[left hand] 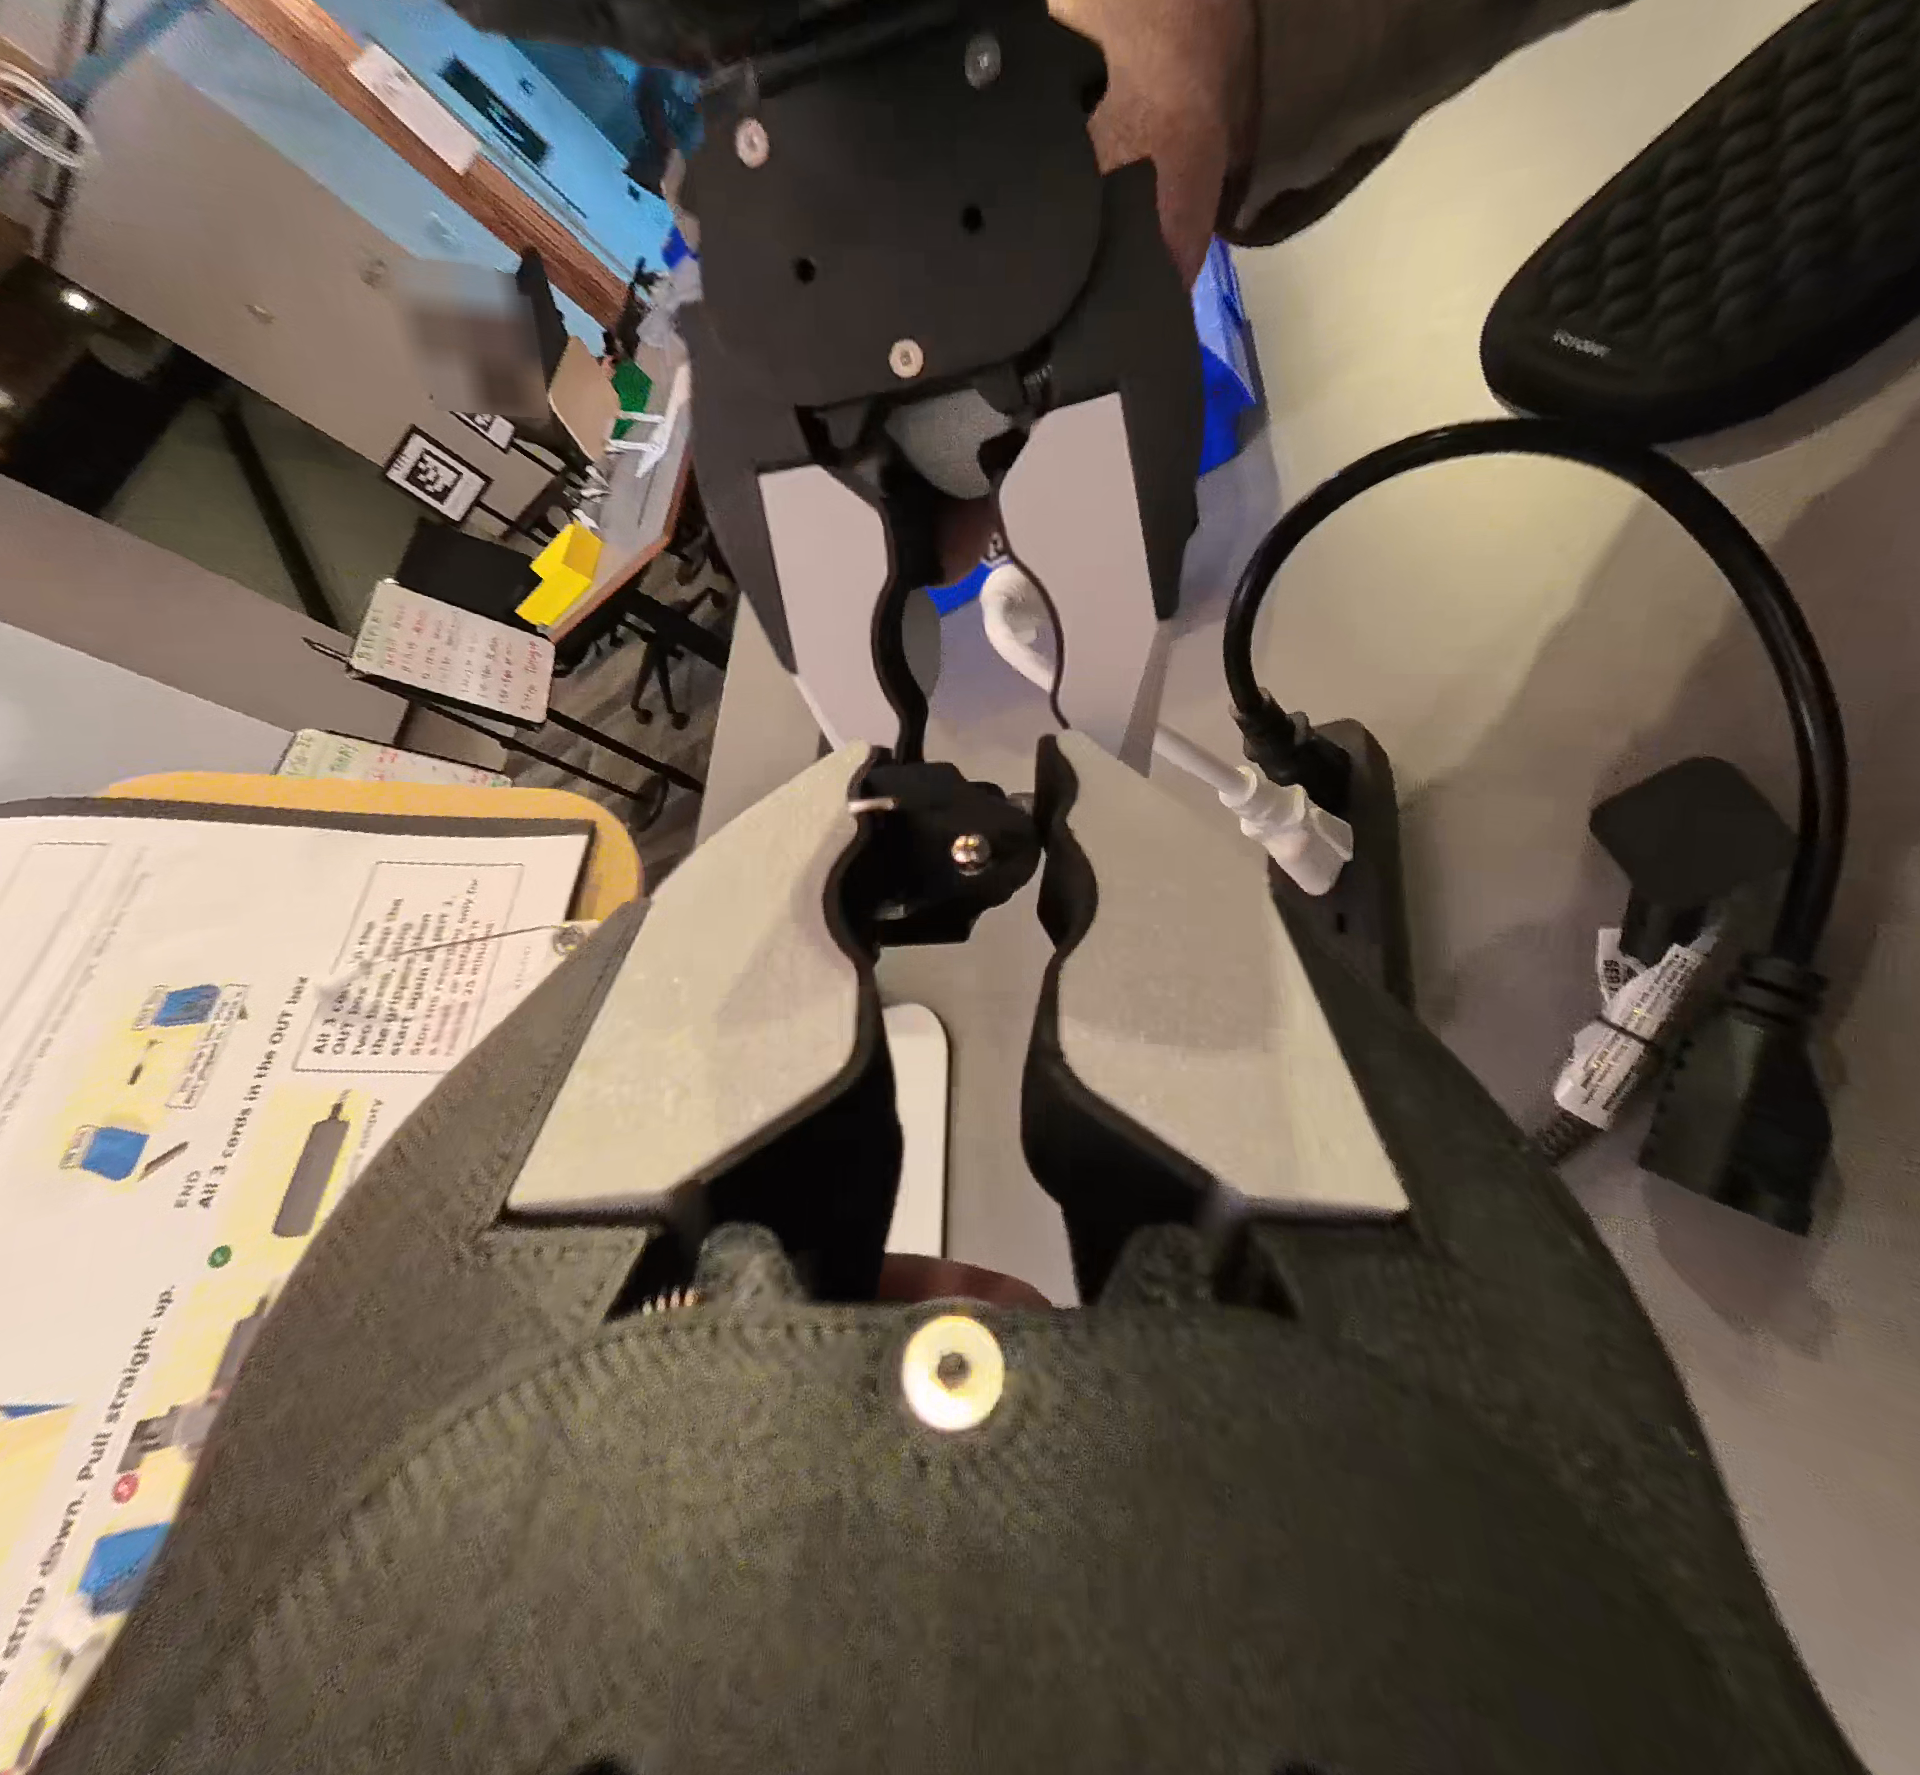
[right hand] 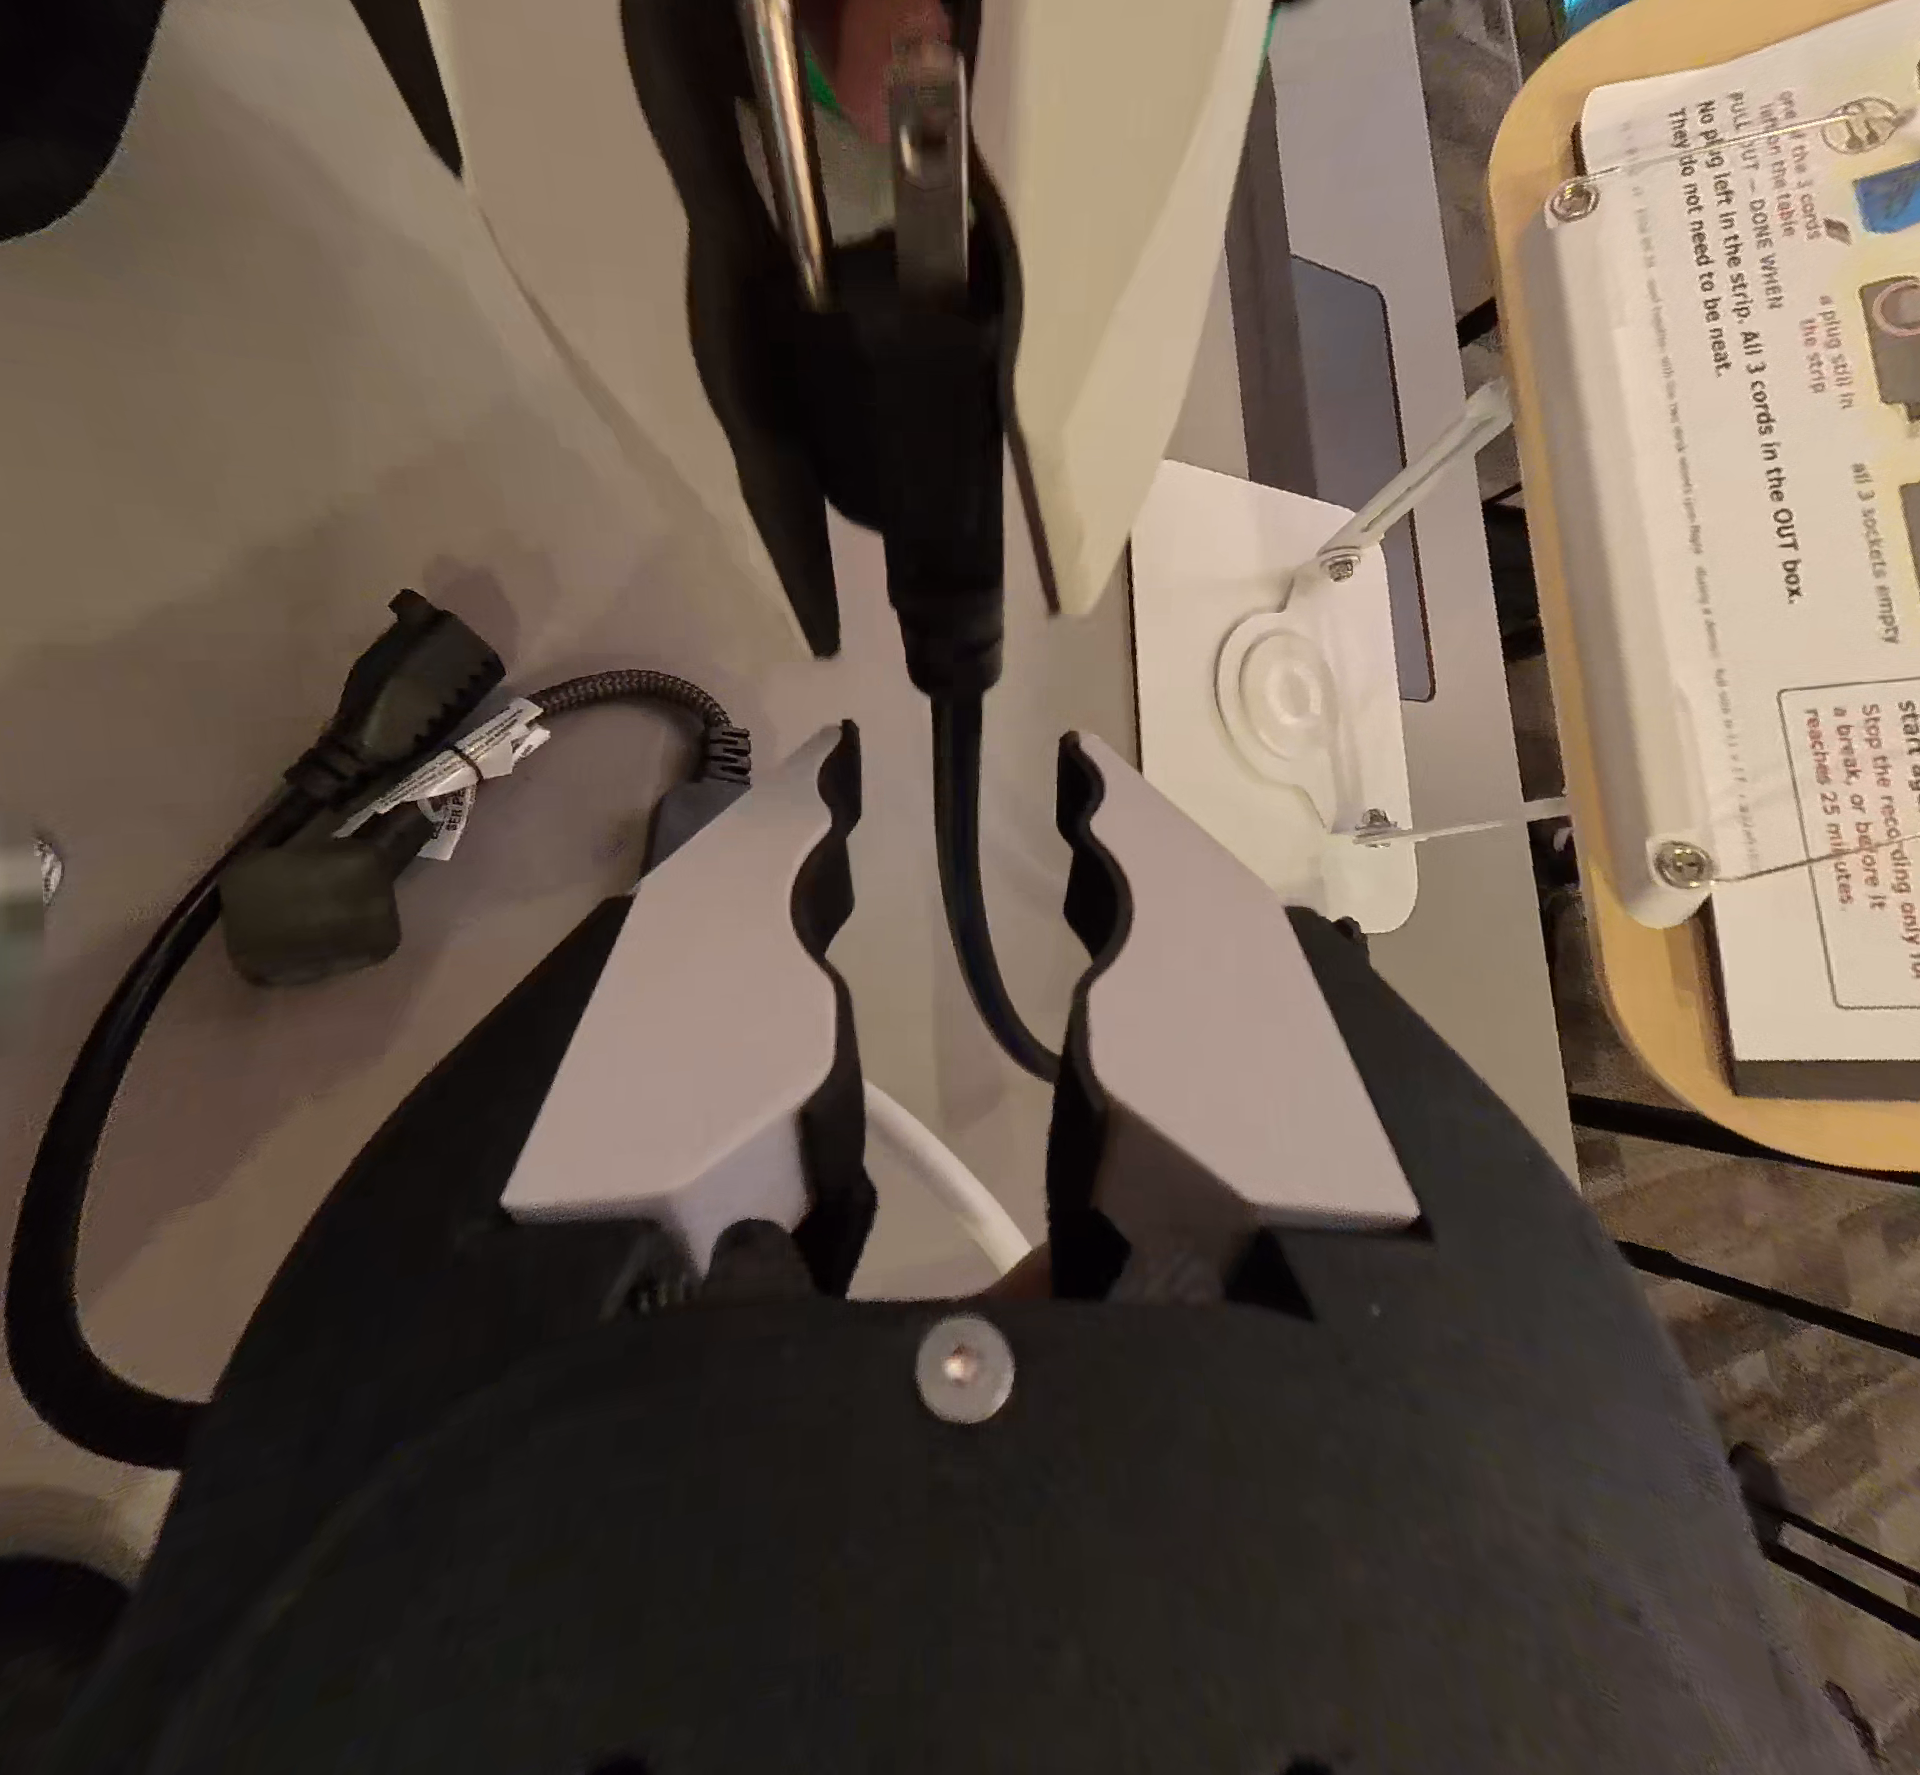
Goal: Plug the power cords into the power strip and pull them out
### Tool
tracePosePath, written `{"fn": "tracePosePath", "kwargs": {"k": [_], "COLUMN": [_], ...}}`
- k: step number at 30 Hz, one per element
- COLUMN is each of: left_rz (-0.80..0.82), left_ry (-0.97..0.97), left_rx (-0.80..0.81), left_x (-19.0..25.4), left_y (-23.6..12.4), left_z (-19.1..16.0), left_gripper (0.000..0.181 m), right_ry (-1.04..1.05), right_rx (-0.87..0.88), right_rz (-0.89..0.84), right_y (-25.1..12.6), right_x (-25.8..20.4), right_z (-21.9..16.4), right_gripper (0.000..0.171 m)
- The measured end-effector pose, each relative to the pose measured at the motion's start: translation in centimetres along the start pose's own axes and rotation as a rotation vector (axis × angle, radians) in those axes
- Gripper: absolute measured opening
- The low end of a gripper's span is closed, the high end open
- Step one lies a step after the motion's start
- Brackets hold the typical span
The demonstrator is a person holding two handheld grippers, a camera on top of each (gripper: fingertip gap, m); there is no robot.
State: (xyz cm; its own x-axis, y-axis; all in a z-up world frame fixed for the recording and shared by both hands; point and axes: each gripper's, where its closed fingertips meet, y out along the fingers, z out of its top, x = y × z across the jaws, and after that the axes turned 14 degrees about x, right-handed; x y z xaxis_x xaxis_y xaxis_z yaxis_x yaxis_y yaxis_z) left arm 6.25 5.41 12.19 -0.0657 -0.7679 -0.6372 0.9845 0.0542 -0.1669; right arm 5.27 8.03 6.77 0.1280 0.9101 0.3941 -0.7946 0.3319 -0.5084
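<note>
My left gripper (left hand: 956,751) is shut on a black plug (left hand: 940,858) whose prongs face its camera. The right wrist view shows the same plug (right hand: 914,395) between the left gripper's white fingers (right hand: 1122,271), prongs (right hand: 790,125) pointing away. Its black cord (right hand: 961,811) runs between my right gripper's (right hand: 956,738) open fingers and touches the right one. The right gripper (left hand: 982,686) faces the left one closely. The black power strip (left hand: 1366,790) lies to the right, with a white plug (left hand: 1288,826) and a black cord (left hand: 1273,728) plugged in.
A black looped cord (left hand: 1756,645) ends in a loose tagged connector (left hand: 1745,1102) on the table; the same connector shows at the left of the right wrist view (right hand: 405,686). A black mesh pad (left hand: 1725,208) lies far right. A wooden board with an instruction sheet (right hand: 1538,582) stands beside the table. Tip to tip, the grippers are about 6 cm apart.
</note>
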Motion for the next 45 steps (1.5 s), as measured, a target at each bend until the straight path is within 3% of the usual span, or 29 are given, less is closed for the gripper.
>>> {"fn": "tracePosePath", "kwargs": {"k": [4,9,18,24,29,37,45], "left_rz": [0.018,0.063,0.109,0.051,0.046,0.178,0.309], "left_ry": [0.022,0.086,0.209,0.186,0.180,0.238,0.432], "left_rx": [0.035,0.066,0.080,0.133,0.116,0.116,0.116], "left_x": [-0.4,-1.0,-1.0,-0.1,-0.2,-2.2,-2.1], "left_y": [-0.6,-1.6,-2.7,-3.6,-4.4,-6.2,-3.0], "left_z": [1.3,3.3,6.2,7.5,7.3,8.5,10.7], "left_gripper": [0.025,0.025,0.025,0.025,0.024,0.023,0.023], "right_ry": [-0.042,-0.137,-0.192,-0.228,-0.229,0.022,0.453], "right_rx": [-0.040,-0.143,-0.087,-0.035,-0.078,0.051,0.328], "right_rz": [-0.036,-0.051,-0.083,0.256,0.416,0.000,-0.345], "right_y": [-0.1,-0.2,-1.0,-1.0,-0.1,1.0,-1.8], "right_x": [0.7,1.8,3.5,1.0,0.4,5.9,9.1], "right_z": [-1.9,-4.0,-2.2,-2.9,-3.2,1.1,3.7], "right_gripper": [0.032,0.000,0.007,0.018,0.002,0.000,0.002]}}
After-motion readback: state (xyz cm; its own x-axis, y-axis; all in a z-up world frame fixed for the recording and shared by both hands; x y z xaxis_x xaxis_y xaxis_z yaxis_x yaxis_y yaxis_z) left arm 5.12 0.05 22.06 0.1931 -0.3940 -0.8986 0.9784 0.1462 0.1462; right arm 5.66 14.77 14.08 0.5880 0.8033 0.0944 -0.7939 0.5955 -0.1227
